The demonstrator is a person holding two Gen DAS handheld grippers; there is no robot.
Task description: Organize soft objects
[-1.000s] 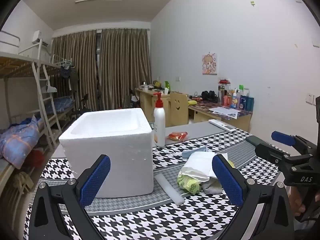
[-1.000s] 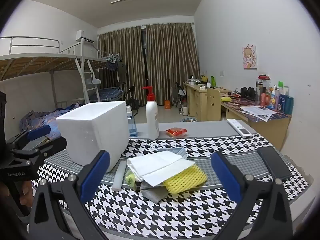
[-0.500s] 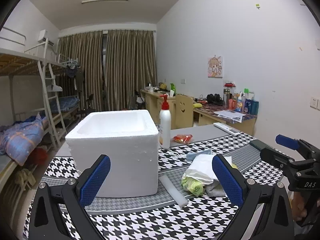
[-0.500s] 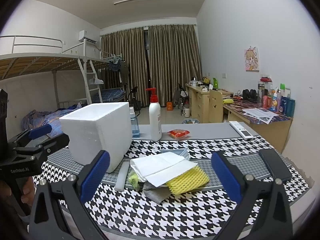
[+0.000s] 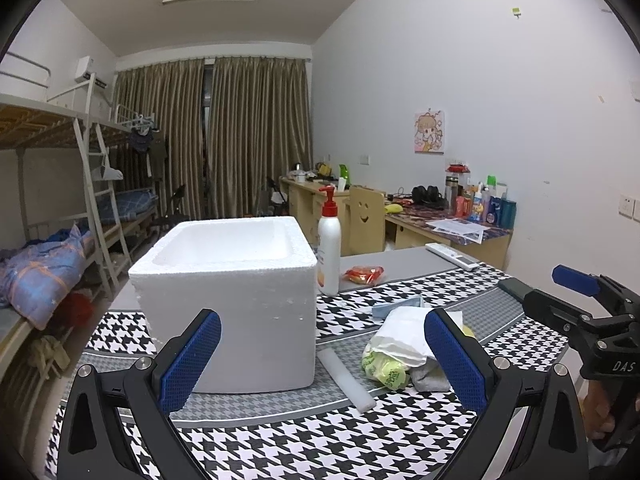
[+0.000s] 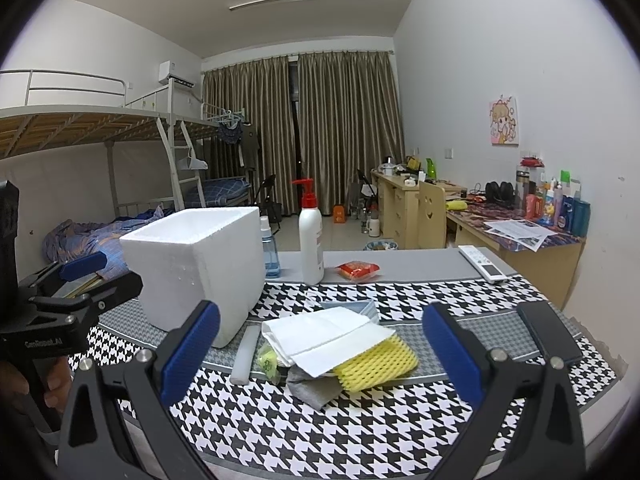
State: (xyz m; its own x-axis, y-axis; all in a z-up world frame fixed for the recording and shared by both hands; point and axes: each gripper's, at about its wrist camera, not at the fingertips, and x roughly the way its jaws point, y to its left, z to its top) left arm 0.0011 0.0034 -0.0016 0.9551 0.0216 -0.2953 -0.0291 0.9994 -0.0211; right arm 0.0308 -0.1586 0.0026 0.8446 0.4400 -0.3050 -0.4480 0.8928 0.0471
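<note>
A white foam box [image 5: 232, 300] [image 6: 200, 264] stands open-topped on the houndstooth table cloth [image 6: 360, 420]. To its right lies a pile of soft things: white folded sheets [image 6: 324, 332] [image 5: 404, 332], a yellow foam net [image 6: 376, 364], a grey cloth [image 6: 312, 384], a green bag [image 5: 386, 370] and a pale blue cloth [image 6: 352, 306]. A white foam strip [image 6: 246, 354] lies between box and pile. My left gripper [image 5: 322, 322] hovers open in front of the box. My right gripper [image 6: 320, 316] hovers open before the pile, empty.
Behind the pile stand a white pump bottle [image 6: 311, 244], a blue spray bottle [image 6: 270, 256] and a red packet [image 6: 357, 270]. A remote [image 6: 482, 264] and a black phone [image 6: 550, 332] lie at the right. Bunk beds and desks line the room.
The left view has drifted slightly, so the box and pile sit a little further right in it. Both grippers stay open and hold nothing.
</note>
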